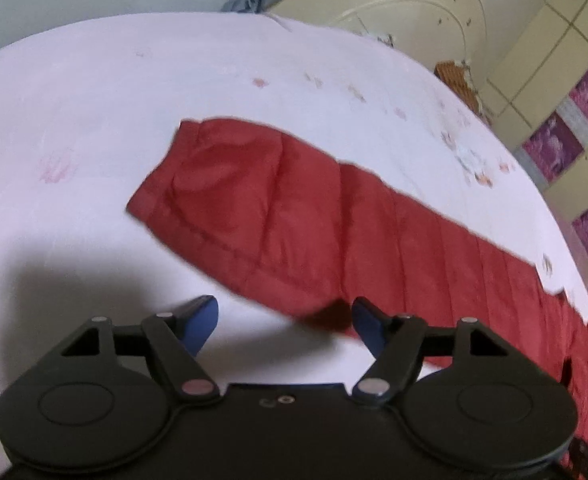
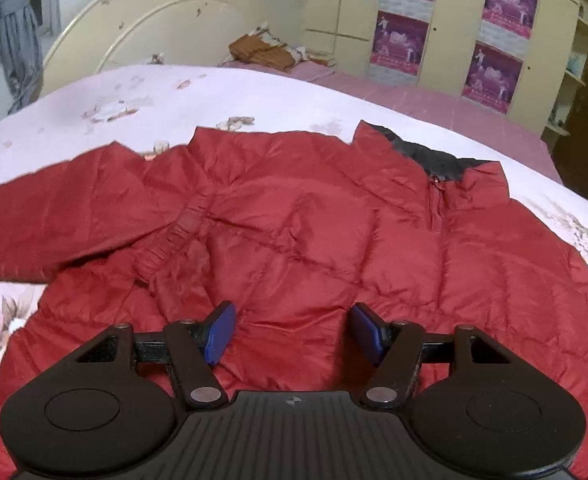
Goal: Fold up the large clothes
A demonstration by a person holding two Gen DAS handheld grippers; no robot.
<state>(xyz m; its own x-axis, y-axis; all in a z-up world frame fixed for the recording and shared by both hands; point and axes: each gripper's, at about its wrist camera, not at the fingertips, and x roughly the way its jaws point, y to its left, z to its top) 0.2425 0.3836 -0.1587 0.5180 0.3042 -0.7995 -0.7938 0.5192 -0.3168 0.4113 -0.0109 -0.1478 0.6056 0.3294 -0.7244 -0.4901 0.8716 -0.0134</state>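
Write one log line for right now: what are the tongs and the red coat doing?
left tongs: open, over sleeve | right tongs: open, over red coat | coat: spread flat on bed, nothing gripped

cream headboard [image 2: 149, 20], postered wardrobe [image 2: 454, 28]

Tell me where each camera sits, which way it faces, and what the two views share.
Left wrist: on the left gripper, angled down along the outstretched sleeve on the bedspread; only its open blue fingers show.
Right wrist: on the right gripper, angled down over the jacket's chest toward the collar and headboard; its fingers are open, empty.
Shared: red jacket, bedspread, headboard, curtain, postered wardrobe.
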